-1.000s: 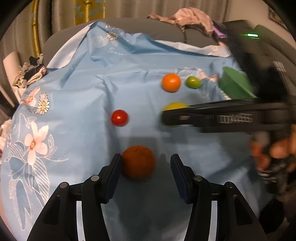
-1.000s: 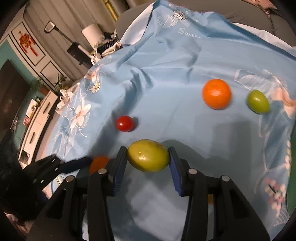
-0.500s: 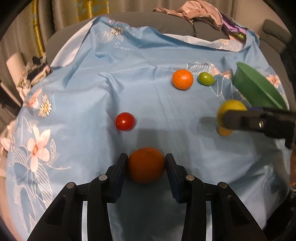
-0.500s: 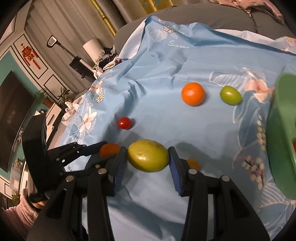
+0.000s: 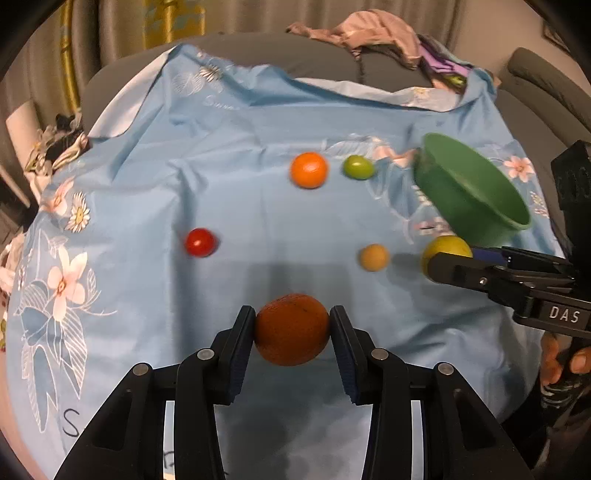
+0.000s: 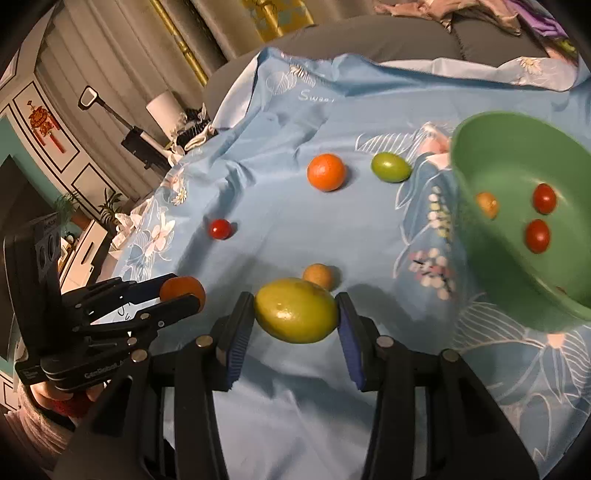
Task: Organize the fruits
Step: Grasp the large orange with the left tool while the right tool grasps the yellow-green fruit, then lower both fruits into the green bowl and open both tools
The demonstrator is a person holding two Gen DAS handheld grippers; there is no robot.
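Note:
My left gripper (image 5: pixel 291 332) is shut on a dark orange fruit (image 5: pixel 291 328), lifted a little above the blue flowered cloth (image 5: pixel 147 206). My right gripper (image 6: pixel 295 317) is shut on a yellow-green lemon (image 6: pixel 295 315), held beside the green bowl (image 6: pixel 495 155). In the left wrist view the lemon (image 5: pixel 447 249) sits just under the bowl's rim (image 5: pixel 480 184). Loose on the cloth lie a bright orange (image 5: pixel 308 170), a green fruit (image 5: pixel 357 167), a red tomato (image 5: pixel 200 242) and a small tan fruit (image 5: pixel 373 257). The bowl holds two red tomatoes (image 6: pixel 543 198) and a small tan fruit (image 6: pixel 487 205).
The cloth drapes over a grey sofa (image 5: pixel 325 62) with crumpled clothes (image 5: pixel 365 33) on its back. A person's fingers (image 5: pixel 561 360) hold the right gripper's handle. Left of the cloth, the room floor shows furniture and a white cabinet (image 6: pixel 85 243).
The left gripper closed on the dark orange fruit and lifted it. The right gripper carried the lemon rightward to the green bowl, uncovering a small tan fruit on the cloth.

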